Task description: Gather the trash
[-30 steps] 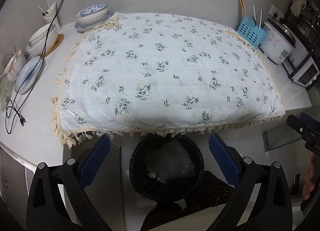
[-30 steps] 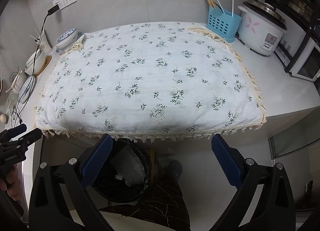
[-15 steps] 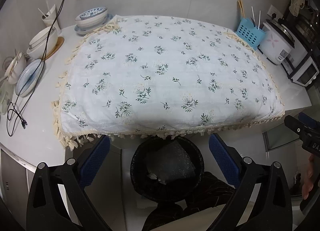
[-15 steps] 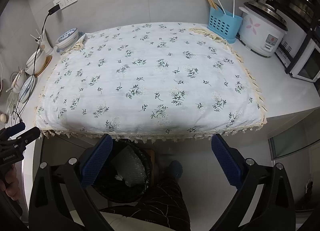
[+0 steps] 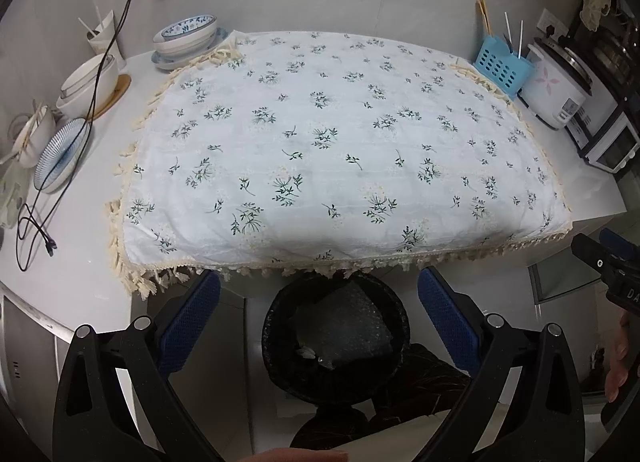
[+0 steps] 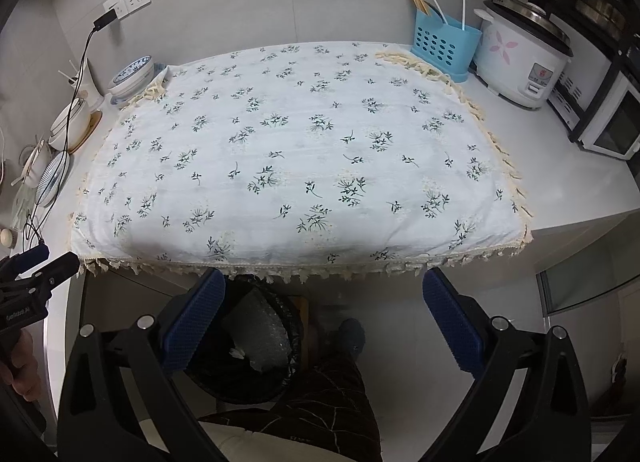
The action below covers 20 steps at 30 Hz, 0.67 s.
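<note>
A black trash bin (image 5: pixel 276 342) (image 6: pixel 294 322) stands on the floor under the counter's front edge, holding a sheet of bubble wrap (image 5: pixel 344 326) (image 6: pixel 260 334) and a small white scrap (image 5: pixel 306 352). My left gripper (image 5: pixel 318 314) hangs open above the bin with nothing between its blue pads. My right gripper (image 6: pixel 320 314) is open and empty too, to the right of the bin. The floral tablecloth (image 5: pixel 332 142) (image 6: pixel 288 158) on the counter carries no loose items.
Bowls and plates (image 5: pixel 188 38) and a black cable (image 5: pixel 36 218) sit at the counter's left. A blue utensil basket (image 6: pixel 442 42), a rice cooker (image 6: pixel 520 58) and a small oven (image 6: pixel 608 122) stand at the right. A person's legs (image 6: pixel 328 394) are beside the bin.
Both views have pulled slightly back and up from the counter. Both grippers stay open and the bin's contents have not moved.
</note>
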Motion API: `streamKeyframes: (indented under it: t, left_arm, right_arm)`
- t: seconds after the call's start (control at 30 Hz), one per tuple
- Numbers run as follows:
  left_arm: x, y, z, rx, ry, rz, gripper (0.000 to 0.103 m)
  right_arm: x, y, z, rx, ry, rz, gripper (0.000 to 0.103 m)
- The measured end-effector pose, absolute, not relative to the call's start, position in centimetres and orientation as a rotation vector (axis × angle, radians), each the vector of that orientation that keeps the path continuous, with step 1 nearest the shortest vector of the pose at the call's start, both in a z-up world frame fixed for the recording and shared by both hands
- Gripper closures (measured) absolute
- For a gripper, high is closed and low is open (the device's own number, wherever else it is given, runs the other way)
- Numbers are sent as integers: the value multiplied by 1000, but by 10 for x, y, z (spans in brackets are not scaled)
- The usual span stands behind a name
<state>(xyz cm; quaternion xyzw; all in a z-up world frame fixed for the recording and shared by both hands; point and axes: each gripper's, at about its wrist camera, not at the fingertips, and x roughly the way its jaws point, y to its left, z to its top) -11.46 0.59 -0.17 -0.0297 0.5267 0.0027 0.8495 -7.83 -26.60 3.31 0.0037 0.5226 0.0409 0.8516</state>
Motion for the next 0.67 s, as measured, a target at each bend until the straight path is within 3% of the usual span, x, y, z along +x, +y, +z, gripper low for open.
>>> streamKeyframes:
  t: [0.67]
  left_arm:
    - [-114,8,1,-67,1088,17,6]
  right_arm:
    - [-78,-266,34,6,1099,90,8]
